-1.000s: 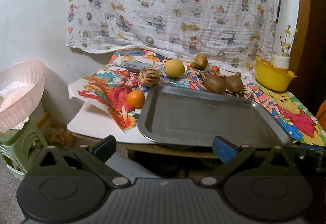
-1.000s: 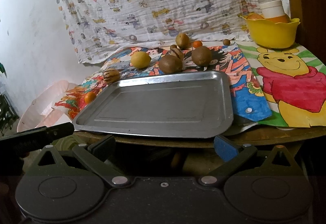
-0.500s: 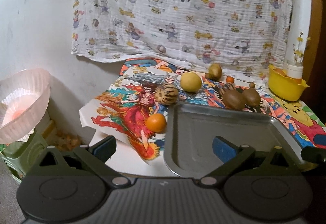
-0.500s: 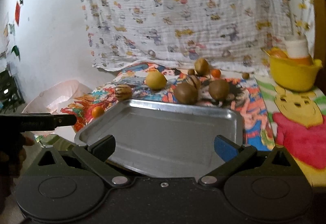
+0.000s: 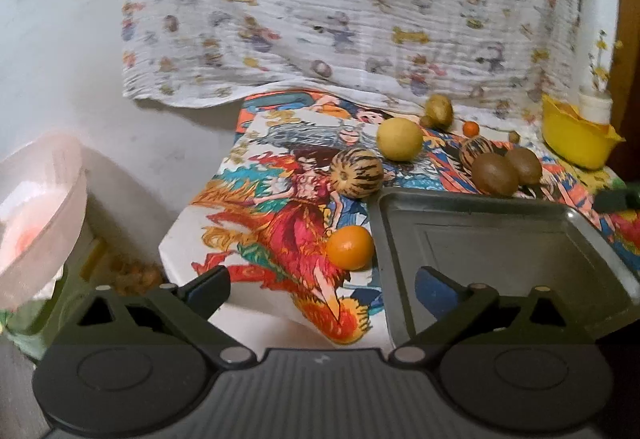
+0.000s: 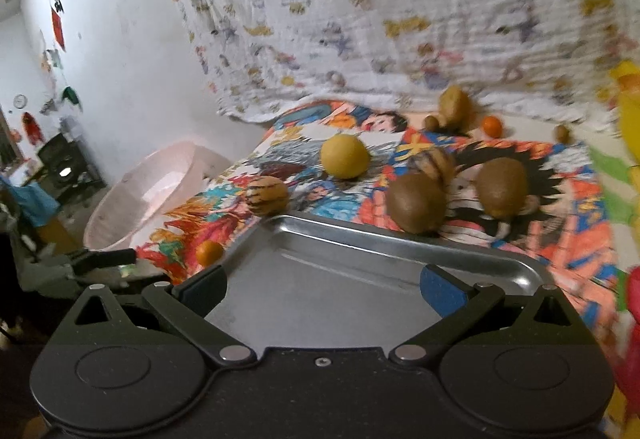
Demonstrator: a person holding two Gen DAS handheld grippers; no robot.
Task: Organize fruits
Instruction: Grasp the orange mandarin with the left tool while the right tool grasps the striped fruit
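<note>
On the table lies a colourful cartoon-printed cloth [image 5: 280,207], and on it a flat grey metal baking tray [image 5: 500,239] with nothing inside. The fruits are all outside the tray. A small round orange fruit [image 5: 350,247] sits just beside the tray's left rim. Behind the tray's far left corner is a round striped brown-and-cream fruit [image 5: 356,173], and further back a round yellow fruit [image 5: 399,139]. Two brown kiwi-like fruits [image 5: 495,174] lie side by side close to the tray's far edge, with a second striped fruit [image 5: 476,151] partly hidden behind them. Near the hanging white patterned sheet [image 5: 360,7] are a brownish oval fruit [image 5: 439,110] and a tiny orange one [image 5: 471,128]. A yellow plastic bowl [image 5: 576,137] stands at the far right.

The left gripper [image 5: 320,289] is spread wide and holds nothing, low before the orange fruit. The right gripper [image 6: 323,285] is also spread wide and holds nothing, above the tray's near part.
</note>
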